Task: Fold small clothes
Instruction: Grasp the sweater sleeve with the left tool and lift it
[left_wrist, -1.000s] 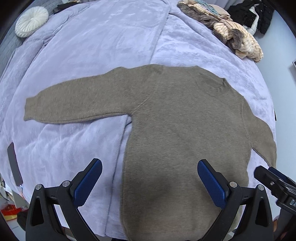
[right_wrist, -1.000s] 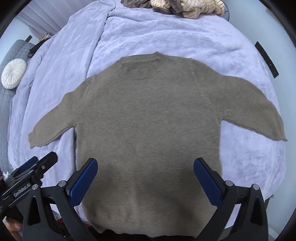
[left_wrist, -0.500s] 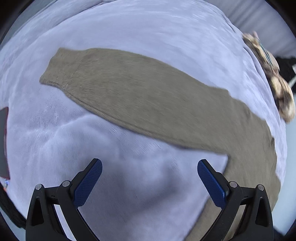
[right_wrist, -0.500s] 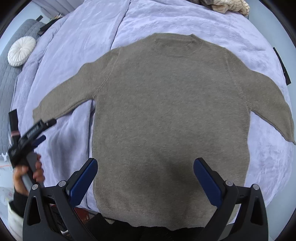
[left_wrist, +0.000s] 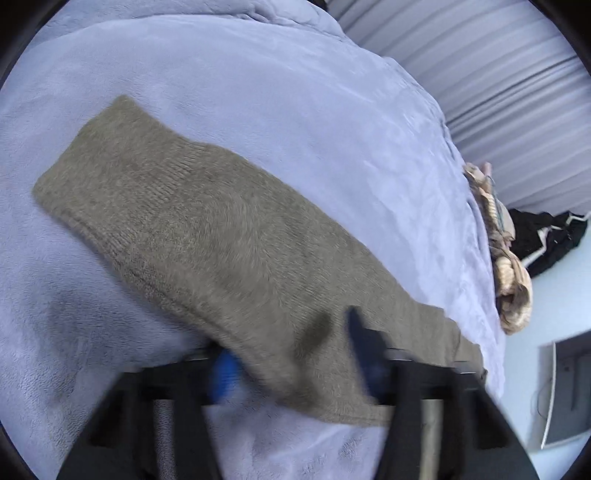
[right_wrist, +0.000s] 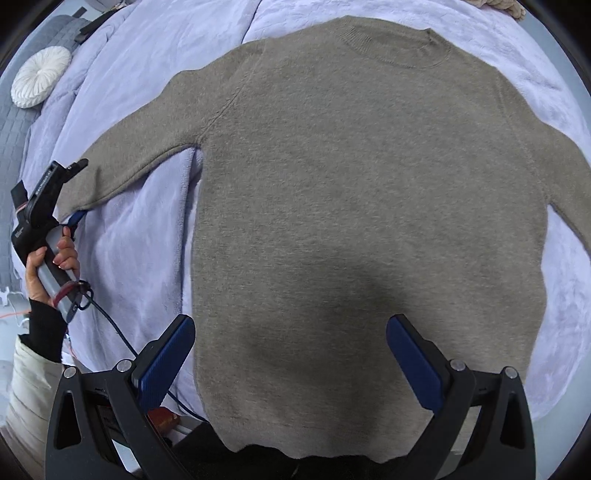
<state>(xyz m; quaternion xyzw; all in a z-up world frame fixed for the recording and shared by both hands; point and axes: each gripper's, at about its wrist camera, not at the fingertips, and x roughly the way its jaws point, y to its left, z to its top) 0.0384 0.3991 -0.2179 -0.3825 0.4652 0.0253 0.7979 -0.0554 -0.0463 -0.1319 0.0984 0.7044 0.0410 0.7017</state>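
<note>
Here we close the left gripper (left_wrist: 291, 365) on the sleeve (left_wrist: 207, 236) of the sweater (right_wrist: 369, 206) lying flat on the bed (right_wrist: 140, 229); the jaws have just been closing around it; right gripper (right_wrist: 291, 363) hangs wide open, empty; best lift gently, folding inward.

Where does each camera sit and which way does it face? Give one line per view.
Left wrist: on the left gripper, aimed along the sweater sleeve on the blanket; jaws just closing around that sleeve.
Right wrist: on the open right gripper, looking steeply down at the sweater body; a hand holds the left gripper.
Shared: sweater, blanket.
</note>
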